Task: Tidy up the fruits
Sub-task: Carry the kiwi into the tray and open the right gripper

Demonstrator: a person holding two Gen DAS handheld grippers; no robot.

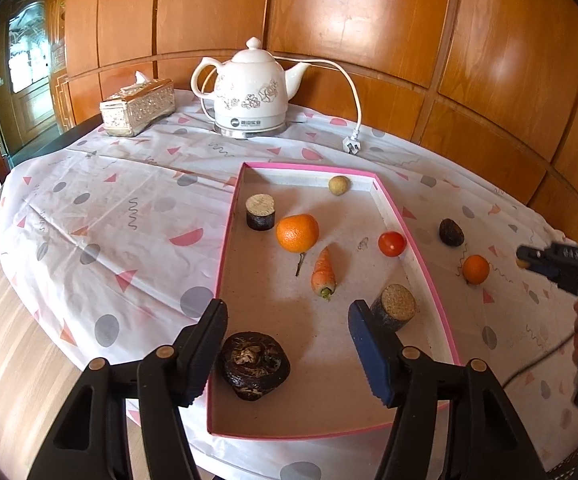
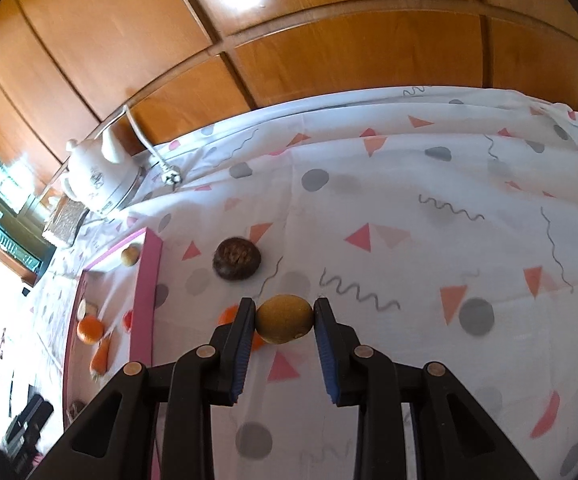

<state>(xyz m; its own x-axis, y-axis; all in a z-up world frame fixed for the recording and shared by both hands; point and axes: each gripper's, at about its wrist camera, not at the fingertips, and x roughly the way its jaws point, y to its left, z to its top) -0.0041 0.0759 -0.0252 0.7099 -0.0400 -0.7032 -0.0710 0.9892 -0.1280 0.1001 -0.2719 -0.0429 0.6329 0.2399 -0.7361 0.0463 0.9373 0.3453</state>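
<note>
A pink-rimmed tray [image 1: 429, 276] holds an orange [image 1: 297, 233], a carrot [image 1: 323, 274], a tomato [image 1: 391, 243], a small tan longan [image 1: 338, 185], two cork-topped cylinders [image 1: 260, 211] and a dark wrinkled fruit [image 1: 254, 365]. My left gripper [image 1: 287, 352] is open above the tray's near end, over the dark fruit. My right gripper [image 2: 284, 320] is shut on a tan longan [image 2: 285, 319] above the cloth right of the tray [image 2: 147, 300]. A dark fruit [image 2: 237, 258] and a small orange [image 1: 475, 269] lie on the cloth outside the tray.
A white electric kettle [image 1: 249, 92] with its cord and plug [image 1: 351, 145] stands at the back. A tissue box [image 1: 137, 107] is left of it. Wood panelling runs behind the round table, which has a patterned cloth [image 1: 109, 216].
</note>
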